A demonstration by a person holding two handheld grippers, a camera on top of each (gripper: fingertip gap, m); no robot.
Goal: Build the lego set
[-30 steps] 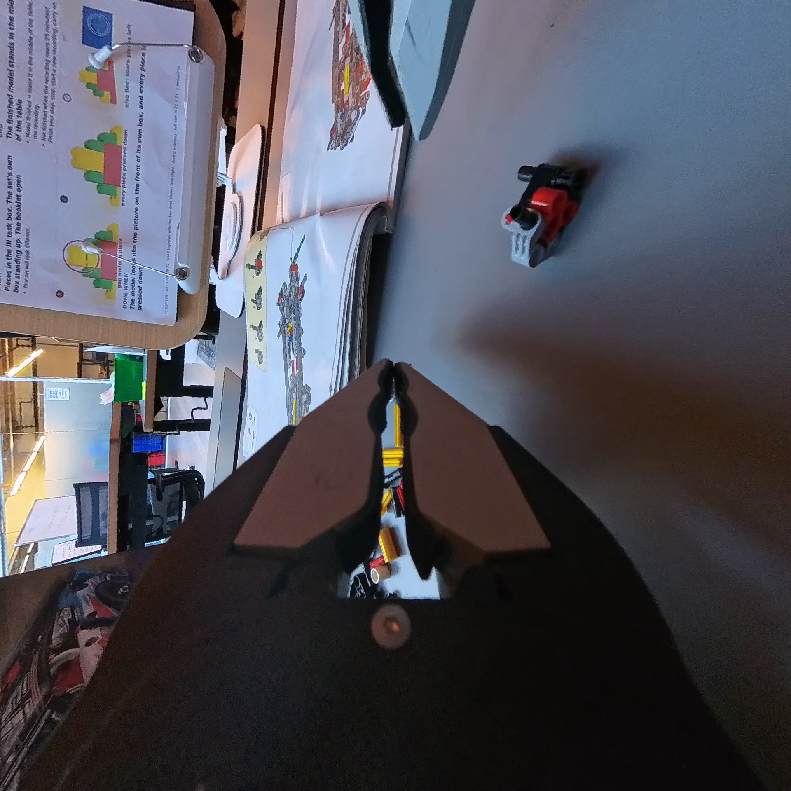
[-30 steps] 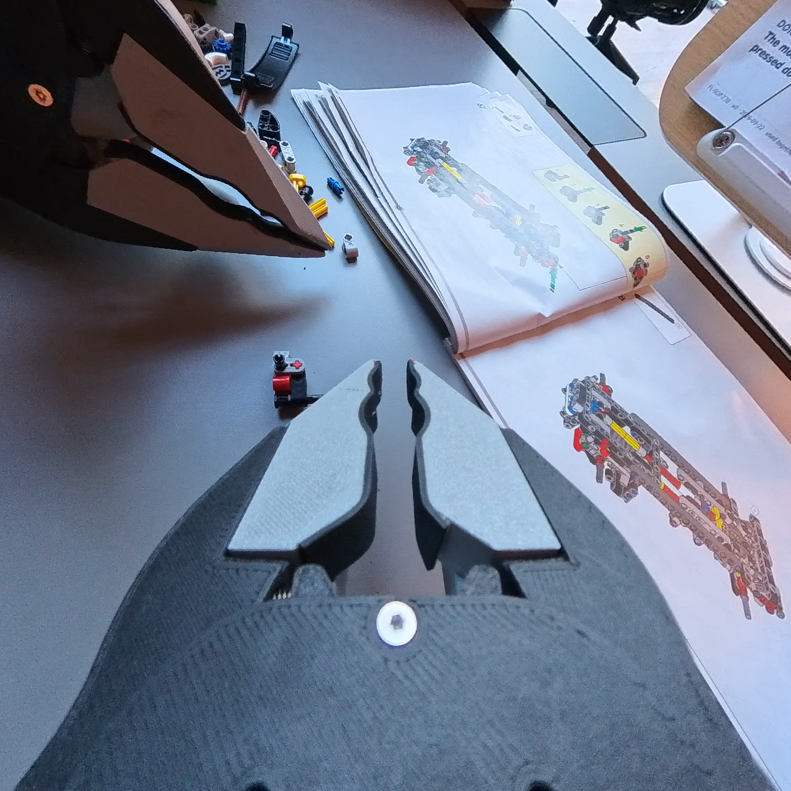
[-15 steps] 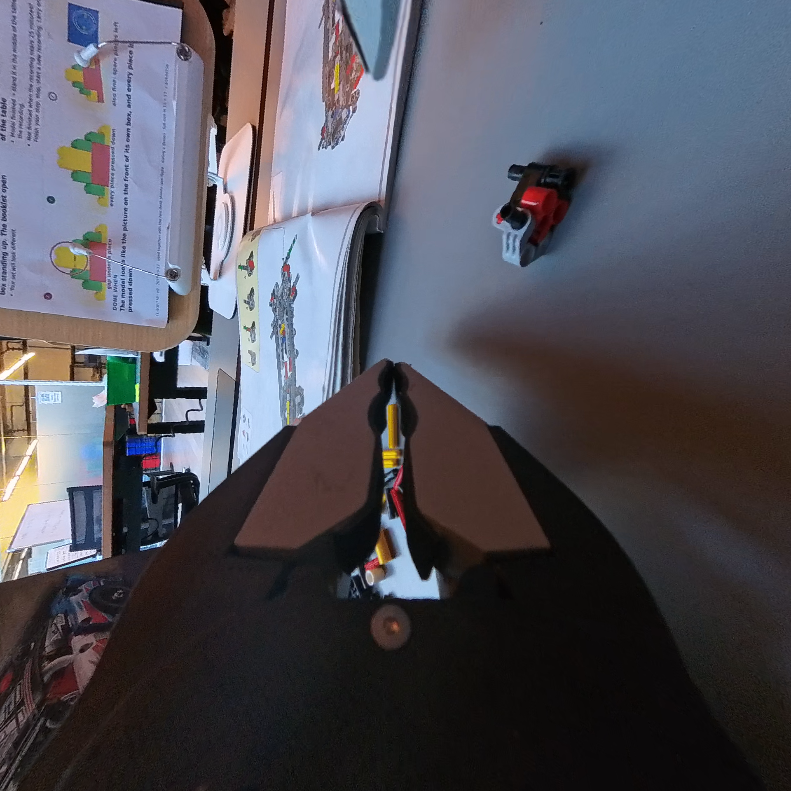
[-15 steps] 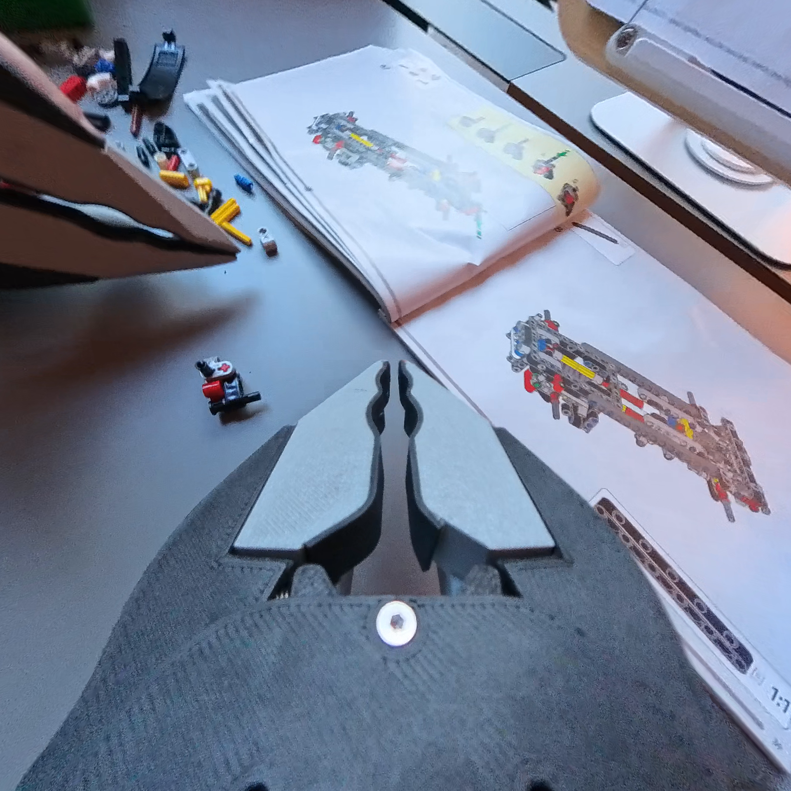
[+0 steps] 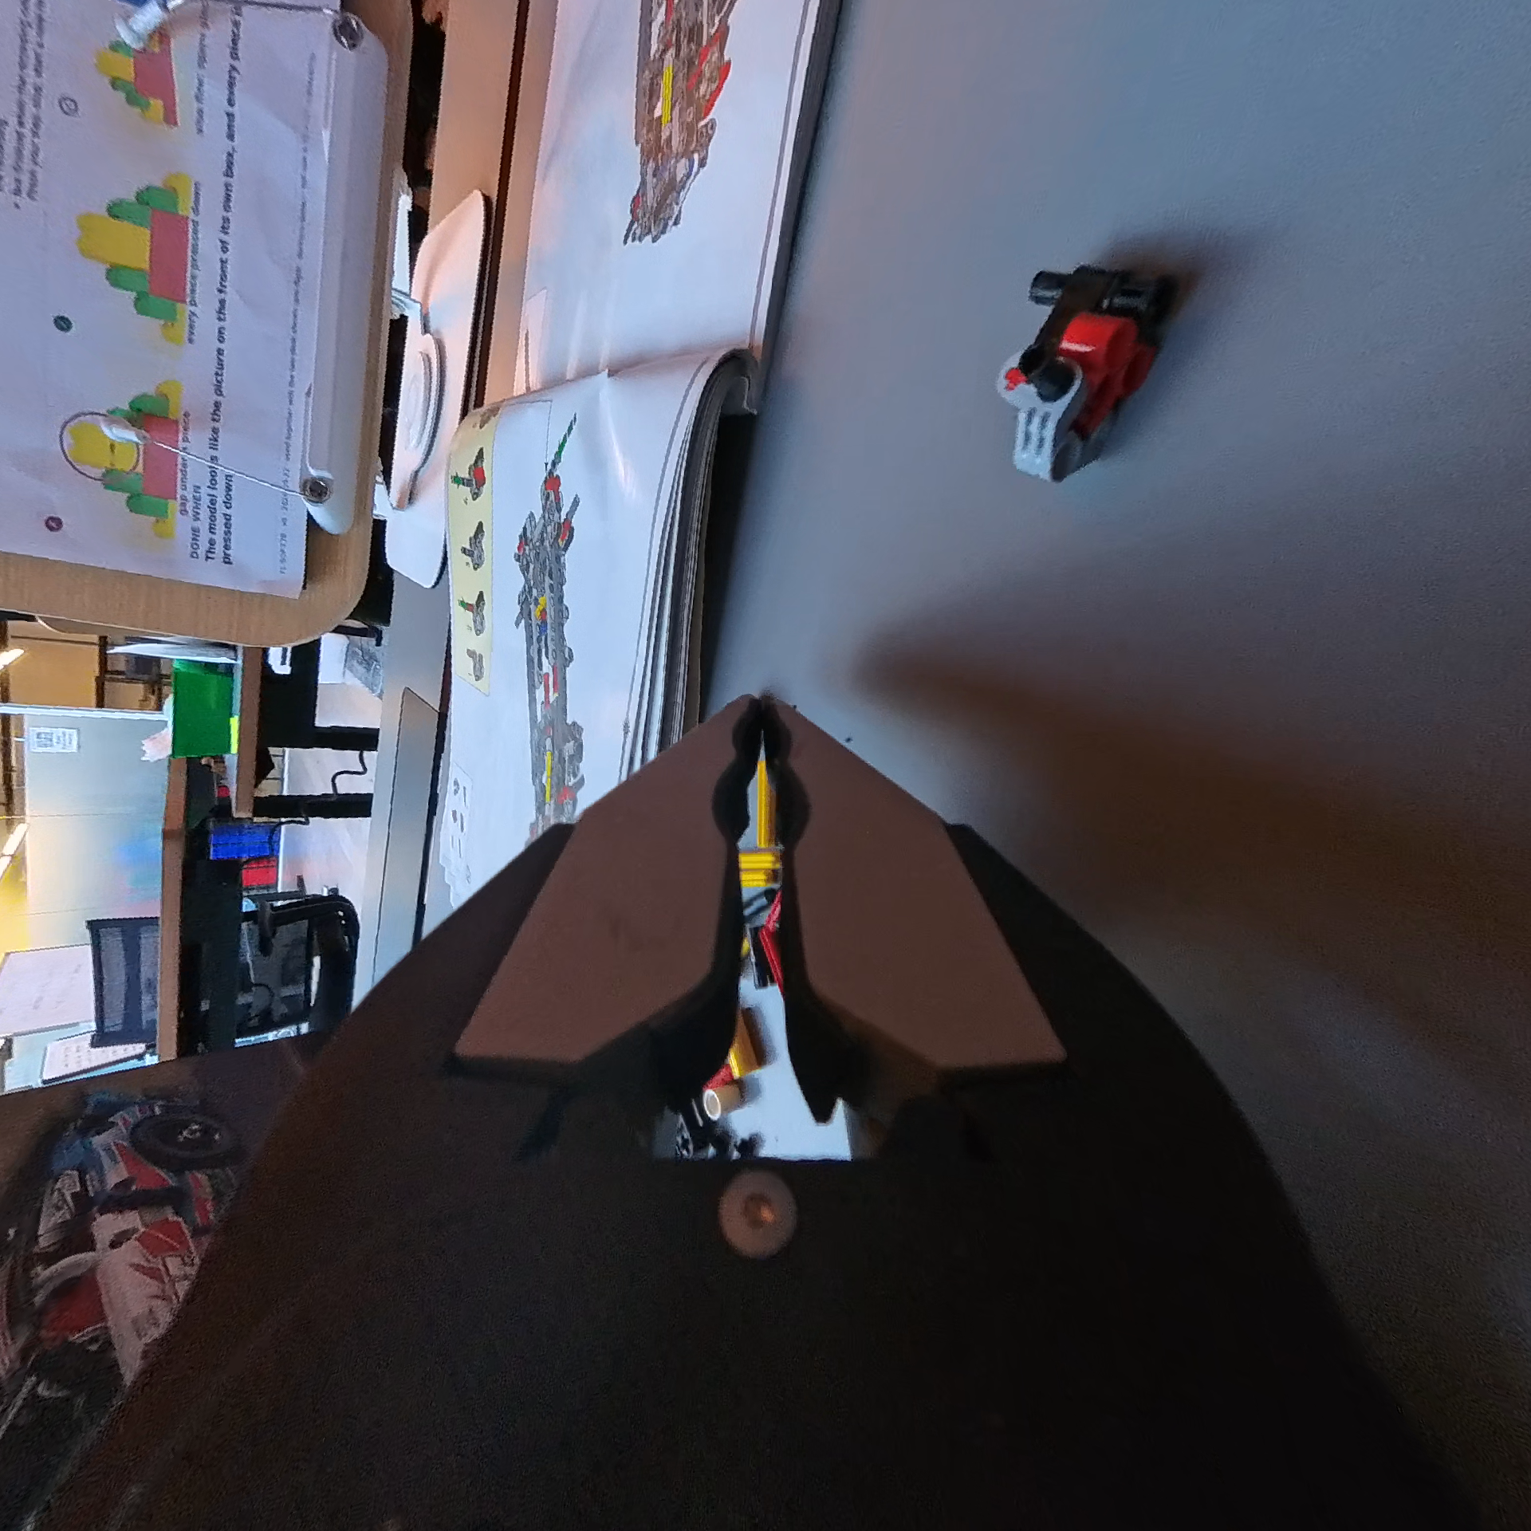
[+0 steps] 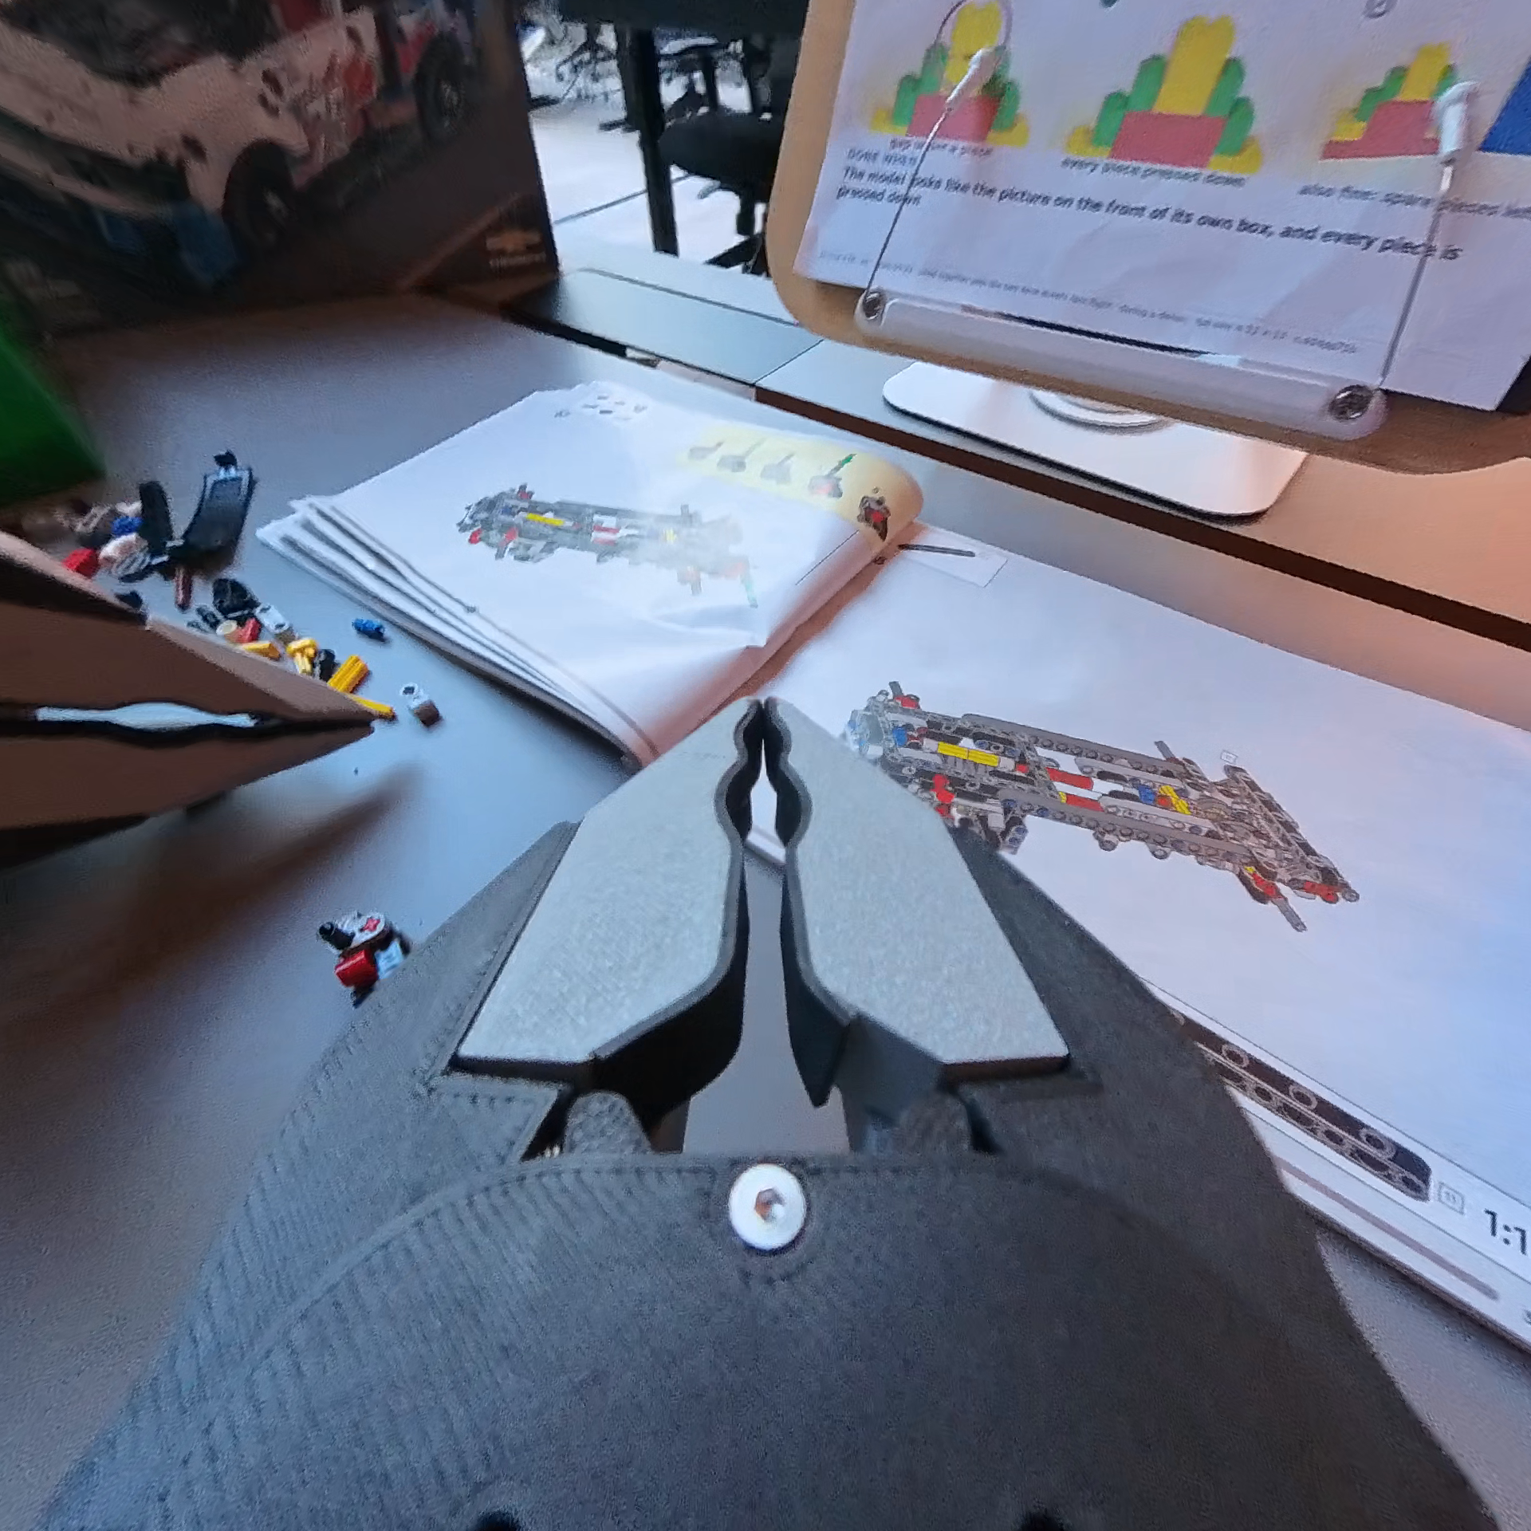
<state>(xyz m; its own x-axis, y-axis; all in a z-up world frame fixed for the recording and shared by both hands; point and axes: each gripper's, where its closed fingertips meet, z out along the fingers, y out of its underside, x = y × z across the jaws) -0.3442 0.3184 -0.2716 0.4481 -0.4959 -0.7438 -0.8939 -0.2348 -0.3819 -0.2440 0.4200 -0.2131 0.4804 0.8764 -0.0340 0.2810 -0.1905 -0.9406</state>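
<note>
brown wedge-shaped left gripper (image 5: pixel 760 704), ribbed grey right gripper (image 6: pixel 762 704), silver centre screws

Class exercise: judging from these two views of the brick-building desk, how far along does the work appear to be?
Early. Done: one small red, grey and black sub-assembly sits alone on the dark table. In hand: nothing; the left gripper and right gripper are both shut with nothing between their tips. Left: loose pieces remain scattered beside the open instruction booklet, whose pictured model is far larger.

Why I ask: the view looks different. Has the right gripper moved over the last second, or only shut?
Yes. The right gripper lifted and tilted up: the page stand, cut off earlier, fills the top, and its shut tips sit over the open booklet, not the dark table.
</note>
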